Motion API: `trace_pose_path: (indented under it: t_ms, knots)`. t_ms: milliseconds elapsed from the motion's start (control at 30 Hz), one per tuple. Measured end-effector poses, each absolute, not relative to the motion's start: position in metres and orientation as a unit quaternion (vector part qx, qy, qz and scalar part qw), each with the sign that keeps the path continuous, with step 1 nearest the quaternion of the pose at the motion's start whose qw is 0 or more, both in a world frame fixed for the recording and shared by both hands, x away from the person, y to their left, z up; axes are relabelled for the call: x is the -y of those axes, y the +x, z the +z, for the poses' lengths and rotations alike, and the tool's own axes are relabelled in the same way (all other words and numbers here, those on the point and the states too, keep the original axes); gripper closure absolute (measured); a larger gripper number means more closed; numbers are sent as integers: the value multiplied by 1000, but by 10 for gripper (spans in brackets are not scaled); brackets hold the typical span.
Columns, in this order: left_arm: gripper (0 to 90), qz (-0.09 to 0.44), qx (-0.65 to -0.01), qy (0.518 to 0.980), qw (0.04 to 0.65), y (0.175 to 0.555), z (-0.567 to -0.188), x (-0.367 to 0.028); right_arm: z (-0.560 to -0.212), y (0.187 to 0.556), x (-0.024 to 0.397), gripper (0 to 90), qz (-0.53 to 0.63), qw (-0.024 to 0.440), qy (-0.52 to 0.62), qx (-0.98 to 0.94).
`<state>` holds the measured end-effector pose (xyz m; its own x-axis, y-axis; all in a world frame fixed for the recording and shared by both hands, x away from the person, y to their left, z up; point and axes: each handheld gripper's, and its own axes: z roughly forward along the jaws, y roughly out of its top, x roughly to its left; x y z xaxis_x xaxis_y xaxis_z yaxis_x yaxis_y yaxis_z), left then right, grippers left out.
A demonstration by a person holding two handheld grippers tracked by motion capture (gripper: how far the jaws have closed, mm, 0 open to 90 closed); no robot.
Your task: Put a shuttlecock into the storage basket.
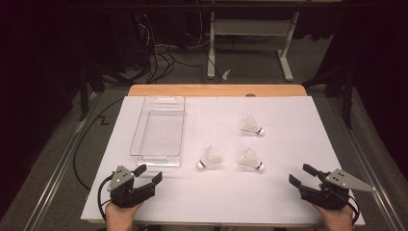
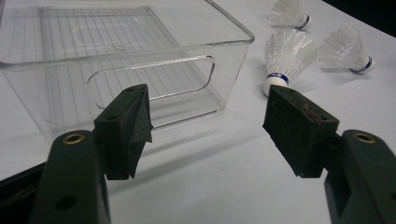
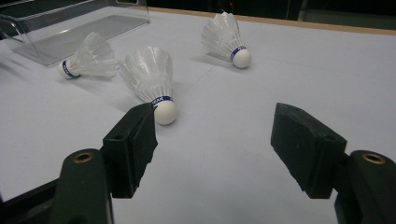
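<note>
Two hand-held grippers, left (image 1: 149, 174) and right (image 1: 302, 175), rest on the white surface (image 1: 288, 115) with jaws apart, empty. Three shuttlecocks lie between them; the nearest (image 1: 251, 159) lies ahead-left of the right one, cork toward it. Clear tray (image 1: 159, 126) sits left.

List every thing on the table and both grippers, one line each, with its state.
Clear bin: upright, empty.
Far shuttlecock: lying on its side, loose.
Near-left shuttlecock: on its side, loose, beside the bin.
Near-right shuttlecock: on its side, loose.
Left gripper: open, holding nothing.
Right gripper: open, holding nothing.
</note>
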<state>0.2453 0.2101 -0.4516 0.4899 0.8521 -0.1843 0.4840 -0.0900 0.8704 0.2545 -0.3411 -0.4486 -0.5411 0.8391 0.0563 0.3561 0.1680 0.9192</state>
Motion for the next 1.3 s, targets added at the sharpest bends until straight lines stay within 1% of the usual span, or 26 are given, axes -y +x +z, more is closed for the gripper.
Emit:
trace_pose_path:
  t_ms: [500,967,1300]
  knots:
    - [330,191,-465,710,493,242,-448,-209,-448,256,337,315,496,250,404,-727]
    - [327,199,-450,725,482,244,-444,-202,-449,256,337,315,493,249,405,-729]
    - [327,193,-448,730,479,247,-443,-199,-449,256,336,310,493,250,405,-729]
